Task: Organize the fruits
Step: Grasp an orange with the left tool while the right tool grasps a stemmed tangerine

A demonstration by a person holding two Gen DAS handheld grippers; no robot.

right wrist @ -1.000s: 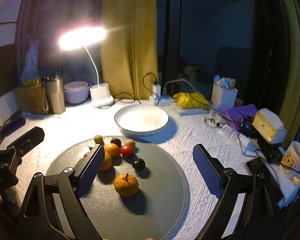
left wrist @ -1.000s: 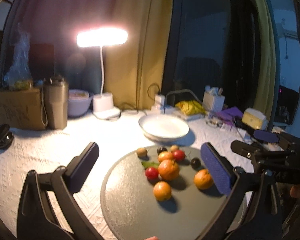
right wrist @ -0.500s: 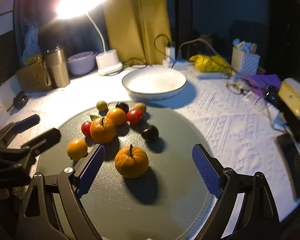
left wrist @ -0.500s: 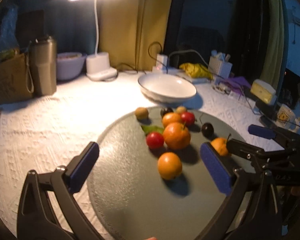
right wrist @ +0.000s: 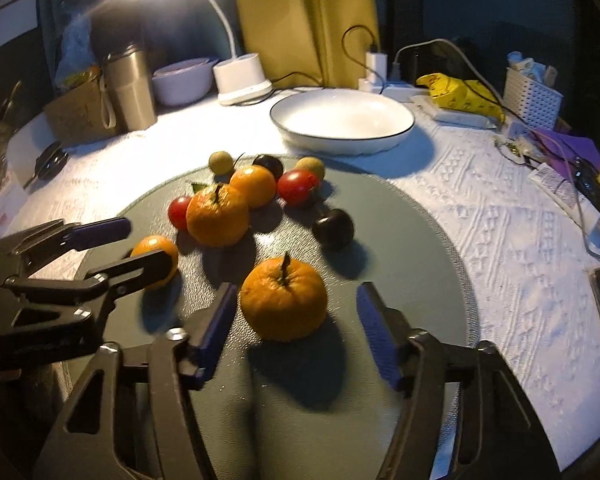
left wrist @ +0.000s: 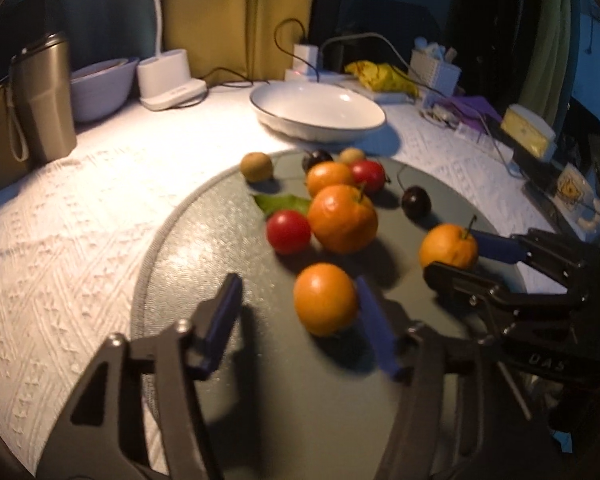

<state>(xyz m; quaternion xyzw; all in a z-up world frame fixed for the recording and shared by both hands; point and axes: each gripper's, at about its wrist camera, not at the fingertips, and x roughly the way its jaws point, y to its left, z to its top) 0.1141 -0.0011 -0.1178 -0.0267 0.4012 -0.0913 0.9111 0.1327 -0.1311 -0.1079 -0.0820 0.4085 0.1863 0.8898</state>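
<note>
Several fruits lie on a round grey mat (left wrist: pixel 204 240) (right wrist: pixel 412 240): oranges, red and dark plums, small yellow-brown fruits. My left gripper (left wrist: pixel 300 316) is open around a small orange (left wrist: pixel 325 298), its right pad close to it. It also shows in the right wrist view (right wrist: pixel 140 242) astride the same orange (right wrist: pixel 156 246). My right gripper (right wrist: pixel 296 320) is open around a stemmed orange (right wrist: pixel 284 300). In the left wrist view it (left wrist: pixel 464 252) brackets that orange (left wrist: pixel 448 246). A white bowl (left wrist: pixel 318 110) (right wrist: pixel 342 120) stands empty behind the mat.
A steel tumbler (left wrist: pixel 42 100), a lilac bowl (left wrist: pixel 100 88) and a lamp base (left wrist: pixel 170 80) stand at the back left. A yellow bag (right wrist: pixel 460 90), a white basket (right wrist: pixel 532 96), cables and a mug (left wrist: pixel 572 192) crowd the right side. White textured cloth covers the table.
Both grippers moved down and forward onto the mat. Each now has an orange between its fingers, and both jaws have narrowed.
</note>
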